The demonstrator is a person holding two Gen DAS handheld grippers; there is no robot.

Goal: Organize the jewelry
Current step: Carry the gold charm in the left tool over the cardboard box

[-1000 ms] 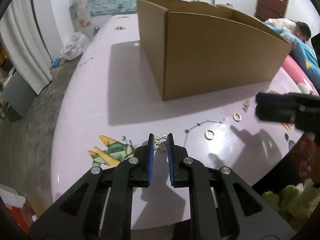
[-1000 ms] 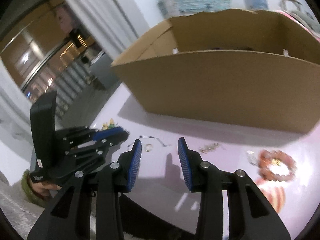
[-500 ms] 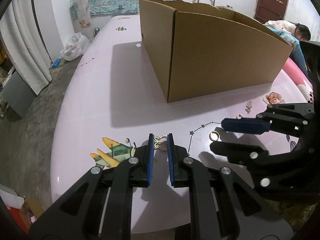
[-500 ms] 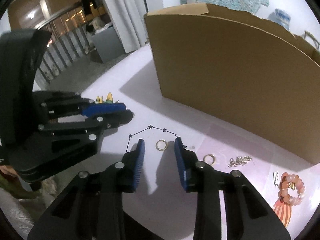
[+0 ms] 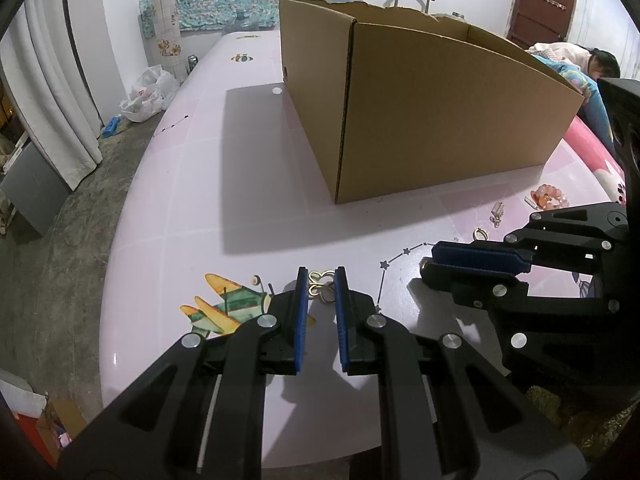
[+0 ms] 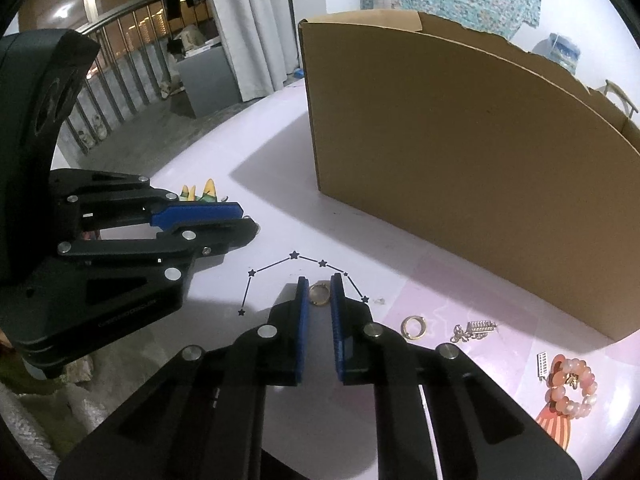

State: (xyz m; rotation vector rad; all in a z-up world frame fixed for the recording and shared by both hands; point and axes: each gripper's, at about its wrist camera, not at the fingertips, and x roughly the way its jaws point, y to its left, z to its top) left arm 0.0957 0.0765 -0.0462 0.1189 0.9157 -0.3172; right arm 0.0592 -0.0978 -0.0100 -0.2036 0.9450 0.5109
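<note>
Our right tool (image 6: 319,294) has just been closing and now pinches a gold ring (image 6: 319,294) at lower centre of its view, on the pink worktop (image 6: 280,152). Our left tool (image 5: 321,286) grips a gold looped earring (image 5: 321,285) at lower centre. Another ring (image 6: 413,326) lies just right; the cardboard box (image 6: 460,160) fills the upper right.

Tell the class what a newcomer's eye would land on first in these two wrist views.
The big open cardboard box fills the far side of the pink table. Nearer, the right gripper has just closed its jaws on a gold ring, and the left gripper pinches a gold clover piece. A second ring lies loose.
</note>
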